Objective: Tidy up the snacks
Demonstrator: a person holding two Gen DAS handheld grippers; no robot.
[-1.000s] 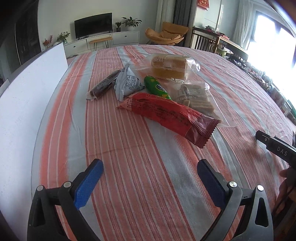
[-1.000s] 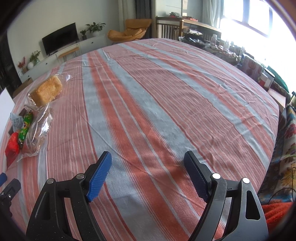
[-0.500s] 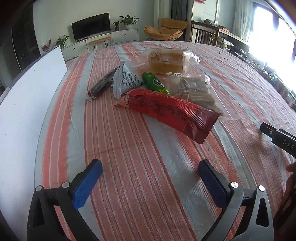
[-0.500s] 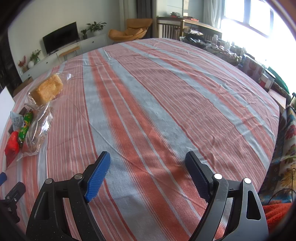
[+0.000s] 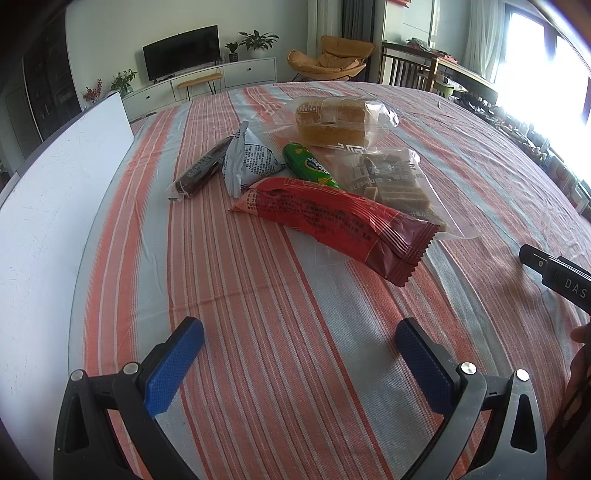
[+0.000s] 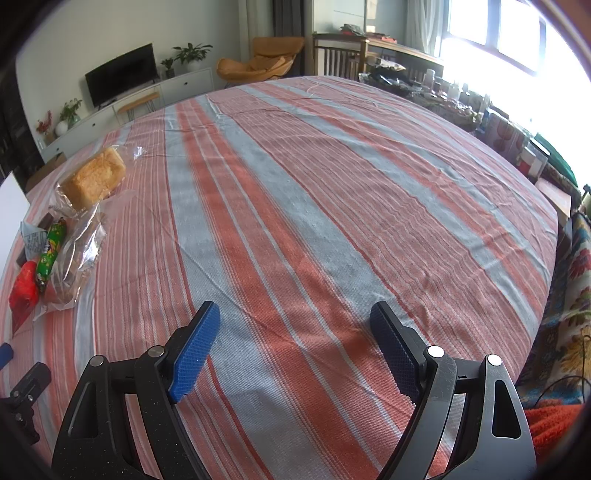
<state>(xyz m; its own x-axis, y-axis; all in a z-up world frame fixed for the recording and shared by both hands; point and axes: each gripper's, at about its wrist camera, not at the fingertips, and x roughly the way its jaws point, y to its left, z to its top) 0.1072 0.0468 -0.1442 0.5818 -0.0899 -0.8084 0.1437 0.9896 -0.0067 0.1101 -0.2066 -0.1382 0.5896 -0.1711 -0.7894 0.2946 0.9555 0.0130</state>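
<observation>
Blue-padded left gripper [image 5: 299,354] and right gripper [image 6: 291,345] hover spread wide and empty over the striped tablecloth [image 5: 258,295]; sorting appears unstarted. Beyond the left gripper lies the red snack packet [image 5: 332,221], overlapping a green packet [image 5: 308,166] and clear wafer bag [image 5: 391,181]; behind it, a grey pouch [image 5: 249,162], dark bar [image 5: 201,170] and bagged cake [image 5: 332,120]. Printed labels are unreadable; no container is visible.

A striped orange-and-grey cloth [image 6: 332,206] covers the table. Against the pale far wall [image 5: 110,33] stand a white low cabinet [image 5: 240,74], a dark television [image 5: 181,51] and potted plants [image 5: 258,38]. An orange lounge chair [image 5: 332,59] sits beside bright windows [image 6: 509,40].
</observation>
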